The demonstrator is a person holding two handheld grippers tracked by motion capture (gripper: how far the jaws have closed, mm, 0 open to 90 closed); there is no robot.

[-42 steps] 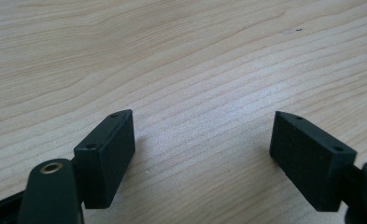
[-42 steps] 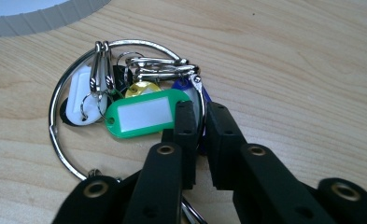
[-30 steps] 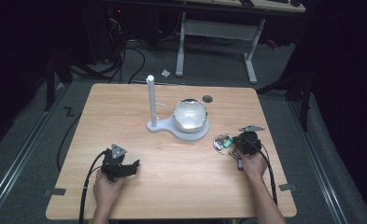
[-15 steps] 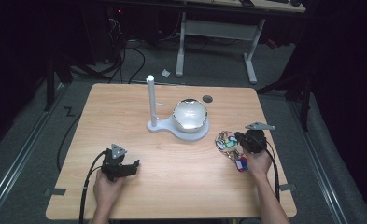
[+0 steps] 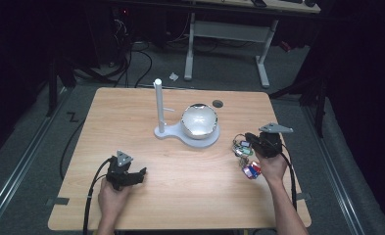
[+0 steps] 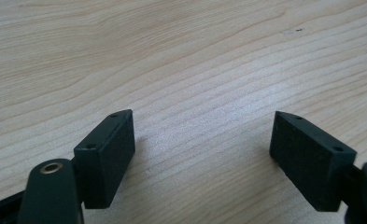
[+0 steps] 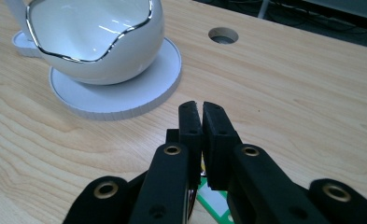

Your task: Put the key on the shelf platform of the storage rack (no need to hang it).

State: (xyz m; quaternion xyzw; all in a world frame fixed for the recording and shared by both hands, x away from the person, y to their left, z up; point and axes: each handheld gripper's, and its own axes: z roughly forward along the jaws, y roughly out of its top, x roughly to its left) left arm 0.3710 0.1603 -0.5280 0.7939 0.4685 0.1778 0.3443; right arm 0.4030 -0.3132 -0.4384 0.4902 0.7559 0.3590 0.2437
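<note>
Keys (image 5: 246, 155): bunch with coloured tags, clamped in right gripper (image 5: 252, 140) and dangling below its jaws, clear of table (image 5: 131, 117). Green tag (image 7: 214, 198) visible under the closed jaws in right gripper view; jaws pressed together with barely a slit between them. Stand (image 5: 186, 133) with bowl (image 5: 199, 119) and post (image 5: 157, 105) ahead of the right gripper, to its left; table hole (image 7: 223, 35) ahead, to its right.

Left gripper (image 5: 133, 176): jaws spread wide, nothing between them, resting low over bare wood well apart from the keys.

Risks from here:
- Slip of the bunch. Cause: narrow pinch on a thin ring or tag, with most of the weight hanging and free to swing.
- Snagging of loose tags on the stand rim or bowl edge. Cause: low carry height during approach.
- Tipping or shifting of the stand. Cause: contact with post or bowl.

Hard to make out:
- Exact part gripped, ring or tag: hidden behind the jaws.
- Number of keys and tags: too small in high view.
- Any hook on the post: not discernible.
</note>
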